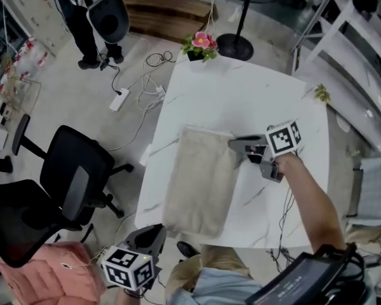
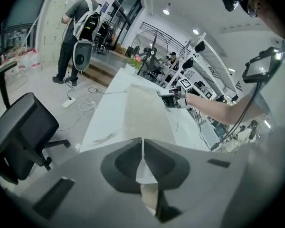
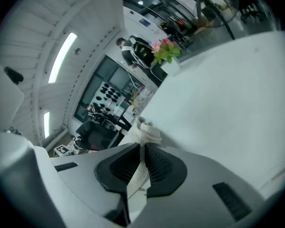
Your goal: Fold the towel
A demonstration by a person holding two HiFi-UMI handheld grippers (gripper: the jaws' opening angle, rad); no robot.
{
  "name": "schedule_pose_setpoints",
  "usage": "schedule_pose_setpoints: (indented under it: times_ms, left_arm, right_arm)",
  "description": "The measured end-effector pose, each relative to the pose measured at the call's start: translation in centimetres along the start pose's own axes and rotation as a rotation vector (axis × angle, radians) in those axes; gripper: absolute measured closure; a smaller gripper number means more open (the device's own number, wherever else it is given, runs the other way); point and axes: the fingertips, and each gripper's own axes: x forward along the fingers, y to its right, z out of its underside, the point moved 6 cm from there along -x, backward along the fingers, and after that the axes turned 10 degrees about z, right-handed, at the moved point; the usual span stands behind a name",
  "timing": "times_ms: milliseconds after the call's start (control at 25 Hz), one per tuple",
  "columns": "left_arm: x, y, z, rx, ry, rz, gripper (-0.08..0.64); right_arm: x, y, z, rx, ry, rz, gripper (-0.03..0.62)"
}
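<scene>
A white, marble-veined table point(image 1: 241, 100) fills the centre on a grey floor point(image 1: 70, 94). Black office chairs point(image 1: 76, 176) stand at the left, with a pink seat point(image 1: 44, 272) in the lower left corner. A power strip point(image 1: 119, 99) with cables lies on the floor at upper left. White shelving point(image 1: 352, 56) lines the upper right.

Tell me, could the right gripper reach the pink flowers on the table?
Probably yes: only bare white table lies between the right gripper and the pink flowers at the far corner. But its jaws are shut on the towel, so the towel would drag along.
</scene>
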Motion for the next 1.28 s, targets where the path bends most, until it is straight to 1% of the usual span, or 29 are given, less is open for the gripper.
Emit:
schedule_pose_setpoints:
  times_ms: [80, 160, 280, 360, 480, 600, 680, 800, 960, 1040, 1120, 1160, 1200, 1240, 1280]
  left_arm:
    - [-1.4, 0.1, 0.1, -0.016, 0.056, -0.017, 0.541]
    - [-2.7, 0.3, 0.6, -0.016, 0.089, -0.028, 0.541]
    - [-4.8, 0.5, 2.2, -0.006, 0.12, -0.053, 0.541]
    - [-6.3, 0.7, 3.7, -0.014, 0.147, -0.071, 0.541]
    - [-8.1, 1.0, 6.1, -0.03, 0.177, -0.088, 0.541]
    - [-9.2, 1.4, 8.1, -0.034, 0.186, -0.091, 0.541]
    - [-9.6, 1.7, 9.3, -0.037, 0.183, -0.092, 0.541]
    - [-9.8, 1.9, 10.7, -0.038, 0.167, -0.091, 0.541]
    - [-9.0, 1.8, 11.9, -0.041, 0.147, -0.084, 0.541]
    - [-7.5, 1.9, 12.2, -0.052, 0.146, -0.052, 0.541]
    - [-5.4, 2.4, 12.1, -0.066, 0.155, 0.006, 0.541]
    - [-4.3, 2.6, 11.9, -0.073, 0.163, 0.034, 0.541]
    - [-3.2, 2.7, 11.7, -0.081, 0.172, 0.057, 0.541]
    - [-2.3, 2.6, 11.6, -0.093, 0.18, 0.072, 0.541]
    - [-1.5, 2.6, 11.5, -0.112, 0.184, 0.085, 0.541]
  right_arm:
    - [-1.0, -1.9, -0.9, -0.099, 0.076, -0.035, 0.548]
    - [-2.1, -4.7, -1.4, -0.204, 0.137, -0.075, 0.548]
    - [-3.4, -9.8, -0.8, -0.377, 0.185, -0.128, 0.548]
    - [-3.9, -13.4, 0.5, -0.521, 0.187, -0.17, 0.548]
    - [-4.2, -18.6, 3.6, -0.737, 0.158, -0.235, 0.546]
    - [-4.2, -22.1, 7.4, -0.938, 0.125, -0.261, 0.545]
    - [-3.9, -23.6, 9.8, -1.045, 0.114, -0.274, 0.543]
    - [-3.3, -24.3, 13.4, -1.175, 0.064, -0.264, 0.541]
    - [-2.0, -22.6, 17.8, -1.368, -0.047, -0.176, 0.541]
    - [-1.1, -21.4, 19.7, -1.498, -0.101, -0.129, 0.539]
    - [-0.2, -20.2, 21.5, -1.614, -0.154, -0.085, 0.532]
    - [0.1, -19.7, 22.3, -1.65, -0.177, -0.069, 0.527]
    - [0.4, -19.3, 22.8, -1.666, -0.198, -0.063, 0.515]
    - [0.5, -19.2, 23.2, -1.657, -0.217, -0.069, 0.496]
    - [0.4, -19.4, 23.3, -1.621, -0.235, -0.087, 0.45]
